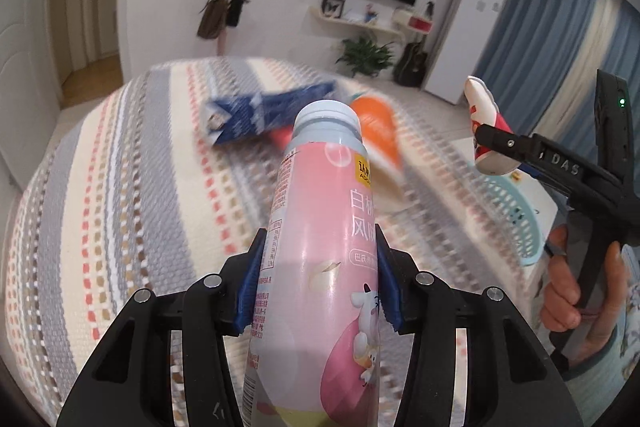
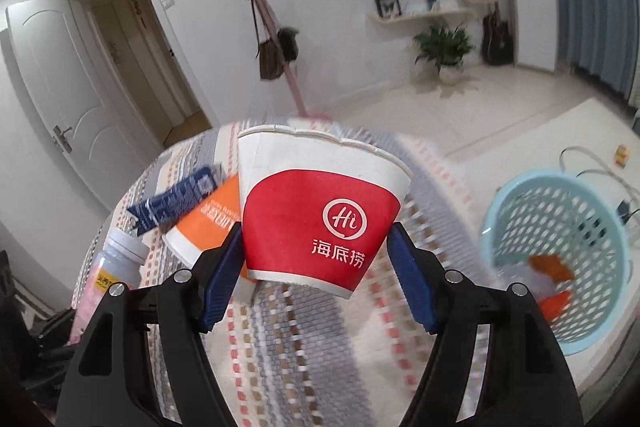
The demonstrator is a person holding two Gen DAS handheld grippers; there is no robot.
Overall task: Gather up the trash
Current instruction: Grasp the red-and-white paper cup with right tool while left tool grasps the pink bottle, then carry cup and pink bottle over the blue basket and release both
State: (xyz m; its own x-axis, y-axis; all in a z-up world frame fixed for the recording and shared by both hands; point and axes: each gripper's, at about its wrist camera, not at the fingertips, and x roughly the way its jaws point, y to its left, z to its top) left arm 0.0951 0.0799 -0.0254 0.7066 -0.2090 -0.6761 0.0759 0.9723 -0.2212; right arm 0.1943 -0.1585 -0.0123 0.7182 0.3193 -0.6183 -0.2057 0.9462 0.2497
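My left gripper (image 1: 320, 283) is shut on a pink drink bottle (image 1: 320, 267) with a pale cap, held above the striped cloth. My right gripper (image 2: 316, 267) is shut on a red and white paper cup (image 2: 320, 219), held above the cloth; both show in the left wrist view, the gripper (image 1: 496, 143) and the cup (image 1: 486, 123), over a light blue basket (image 1: 508, 211). The basket (image 2: 560, 227) stands to the right of the cup and holds orange scraps. A blue wrapper (image 1: 260, 115) and an orange cup (image 1: 376, 131) lie on the cloth ahead.
The striped cloth (image 2: 288, 347) covers a rounded surface. The blue wrapper (image 2: 172, 203) and the orange cup (image 2: 208, 227) lie left of the red cup. Beyond are a tiled floor, a coat stand (image 2: 272, 39), a plant (image 2: 444, 47) and a door (image 2: 52, 99).
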